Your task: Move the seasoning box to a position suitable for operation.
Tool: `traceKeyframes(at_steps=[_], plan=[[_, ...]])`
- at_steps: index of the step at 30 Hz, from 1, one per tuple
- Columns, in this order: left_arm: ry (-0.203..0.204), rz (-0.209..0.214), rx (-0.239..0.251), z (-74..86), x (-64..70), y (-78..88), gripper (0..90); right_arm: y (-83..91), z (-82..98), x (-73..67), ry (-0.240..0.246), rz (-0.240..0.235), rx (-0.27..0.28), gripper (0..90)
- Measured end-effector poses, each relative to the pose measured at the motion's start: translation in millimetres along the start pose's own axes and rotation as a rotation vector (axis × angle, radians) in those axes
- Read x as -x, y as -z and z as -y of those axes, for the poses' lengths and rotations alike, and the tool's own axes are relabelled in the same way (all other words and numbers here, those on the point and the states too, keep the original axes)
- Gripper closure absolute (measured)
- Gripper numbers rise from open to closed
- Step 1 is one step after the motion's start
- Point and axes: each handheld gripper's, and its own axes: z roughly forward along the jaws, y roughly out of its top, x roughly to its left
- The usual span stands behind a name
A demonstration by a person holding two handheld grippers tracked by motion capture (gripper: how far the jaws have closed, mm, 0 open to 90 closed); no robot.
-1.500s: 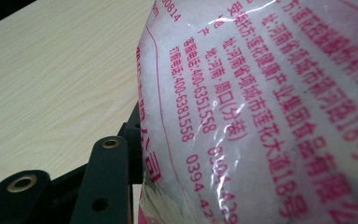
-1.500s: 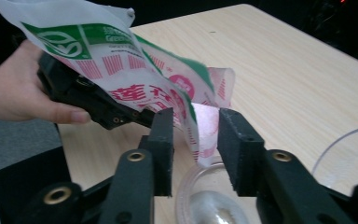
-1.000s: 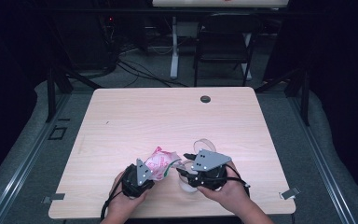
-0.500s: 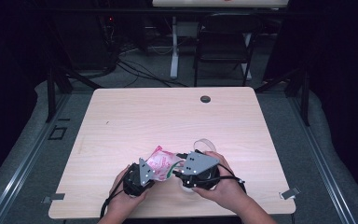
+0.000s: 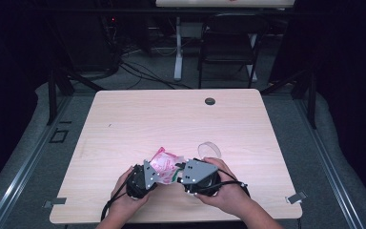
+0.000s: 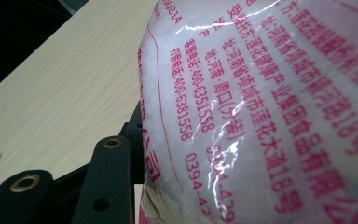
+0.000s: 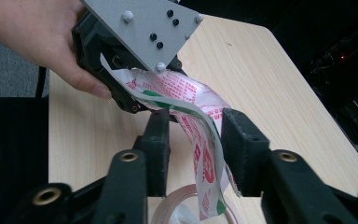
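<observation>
My left gripper [image 7: 135,100] clamps the seasoning bag [image 5: 166,164] above the bench's [image 5: 138,124] near edge; my right gripper [image 7: 196,149], just closing, straddles its loose flap unpinched. A tug could tear it and spill crystals beside the clear cup [image 7: 186,198].

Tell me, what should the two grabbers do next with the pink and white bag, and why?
Probably the right gripper should finish closing on the bag. Its jaws have just been closing, the bag's edge hangs between them with gaps on both sides, and the left gripper already holds the other end above a clear cup.
</observation>
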Motion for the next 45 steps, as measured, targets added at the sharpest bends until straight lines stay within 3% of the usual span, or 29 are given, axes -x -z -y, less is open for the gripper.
traceKeyframes(at_steps=[12, 31, 45], plan=[[-0.026, -0.023, 0.003, -3.3, -2.6, 1.3, 56.8, 7.8, 0.3, 5.2, -0.073, -0.033, 0.004, 89.0], [-0.087, -0.083, 0.021, -14.0, -4.7, 8.8, 57.1, 14.7, 5.2, 15.3, -0.252, -0.068, 0.072, 90.0], [-0.158, -0.142, 0.035, -22.8, -2.0, 11.7, 58.1, 20.2, 16.6, 21.3, -0.385, -0.071, 0.115, 90.0]])
